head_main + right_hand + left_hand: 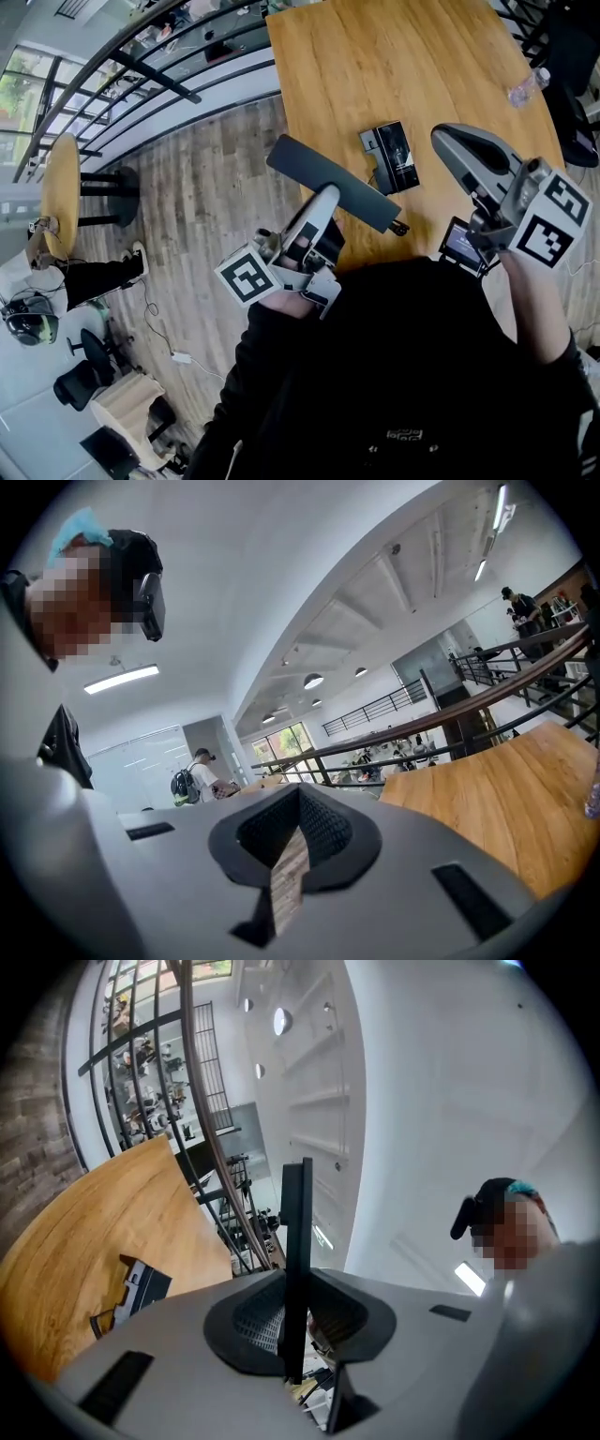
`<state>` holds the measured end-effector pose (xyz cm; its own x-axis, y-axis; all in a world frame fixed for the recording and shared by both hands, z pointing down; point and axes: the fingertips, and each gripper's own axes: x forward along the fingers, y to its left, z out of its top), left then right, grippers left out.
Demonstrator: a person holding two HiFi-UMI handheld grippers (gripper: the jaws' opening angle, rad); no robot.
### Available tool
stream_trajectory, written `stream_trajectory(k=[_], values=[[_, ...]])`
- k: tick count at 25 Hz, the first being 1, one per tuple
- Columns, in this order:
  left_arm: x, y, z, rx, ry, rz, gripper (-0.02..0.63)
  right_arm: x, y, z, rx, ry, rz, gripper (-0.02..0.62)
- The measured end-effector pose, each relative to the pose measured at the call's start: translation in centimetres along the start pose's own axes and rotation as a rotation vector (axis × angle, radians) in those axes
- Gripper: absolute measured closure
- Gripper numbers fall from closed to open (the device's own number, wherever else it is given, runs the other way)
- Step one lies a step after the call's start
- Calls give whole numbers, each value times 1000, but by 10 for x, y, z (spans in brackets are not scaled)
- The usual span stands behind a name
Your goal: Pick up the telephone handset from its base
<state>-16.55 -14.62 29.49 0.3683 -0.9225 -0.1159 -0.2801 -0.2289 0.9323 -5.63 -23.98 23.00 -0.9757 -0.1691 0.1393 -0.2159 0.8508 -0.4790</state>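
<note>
In the head view, my left gripper (328, 195) is shut on the telephone handset (309, 164), a long dark bar held in the air over the table's near left corner. The black base (392, 155) lies flat on the wooden table (450, 56), apart from the handset. In the left gripper view the handset (297, 1241) stands edge-on between the jaws of my left gripper (297, 1354), and the base (141, 1288) lies on the table far below at left. My right gripper (452, 141) hovers to the right of the base. In its own view the right gripper (291, 874) has its jaws a narrow slit apart, with nothing between them.
A clear plastic bottle (527, 86) lies near the table's far right edge. A dark railing (169, 56) runs past the table's left side. A small round table (61, 187) stands on the floor at far left. The floor is wooden planks (216, 216).
</note>
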Motion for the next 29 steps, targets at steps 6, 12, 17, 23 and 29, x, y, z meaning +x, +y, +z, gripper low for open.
stream_trajectory(k=[6,12,17,23,29], values=[[-3,-9,5,61,-17,7,528,18,13,9,-79,4,50,578],[-6,-6,2,49,-58,31,528,30,13,8,-86,18,99,578],[-17,0,1,90,-78,79,528,29,16,9,-89,5,124,578],[-22,4,-2,145,-115,140,528,22,19,6,-123,15,123,578],[-19,9,-6,123,-103,134,528,24,20,3,-118,16,130,578]])
